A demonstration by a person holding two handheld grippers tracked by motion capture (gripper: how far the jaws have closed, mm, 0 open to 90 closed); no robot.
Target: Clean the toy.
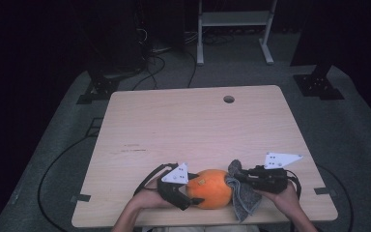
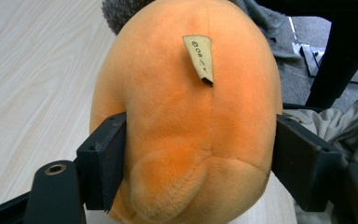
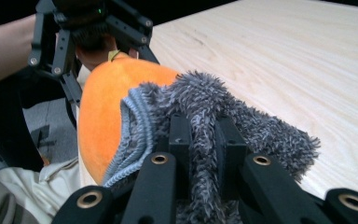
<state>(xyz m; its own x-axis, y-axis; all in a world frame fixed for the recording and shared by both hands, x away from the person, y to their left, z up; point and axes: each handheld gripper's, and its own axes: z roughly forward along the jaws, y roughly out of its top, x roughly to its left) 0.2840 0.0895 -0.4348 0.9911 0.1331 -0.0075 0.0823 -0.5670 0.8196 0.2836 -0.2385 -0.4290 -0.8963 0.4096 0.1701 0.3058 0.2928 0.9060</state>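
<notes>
While left gripper (image 1: 189, 189) straddles orange plush (image 1: 212, 188) — right gripper (image 1: 236, 177) pinches cloth (image 1: 244, 198).

A pale wooden table (image 1: 198, 125) with rounded corners carries everything; its grain runs lengthwise and a small round hole (image 1: 229, 99) sits near the far edge, right of centre. Most of the top is bare. A faint dark scuff (image 1: 134, 149) marks the wood left of centre. At the near edge lies an orange plush (image 1: 211, 187), resting on the tabletop with a small paper tag (image 2: 199, 58) on its upper side. Touching its right side is a grey fuzzy cloth (image 1: 244, 198), whose lower end drapes onto the wood close to the table's front edge. The table stands on grey carpet (image 1: 352, 145).
</notes>
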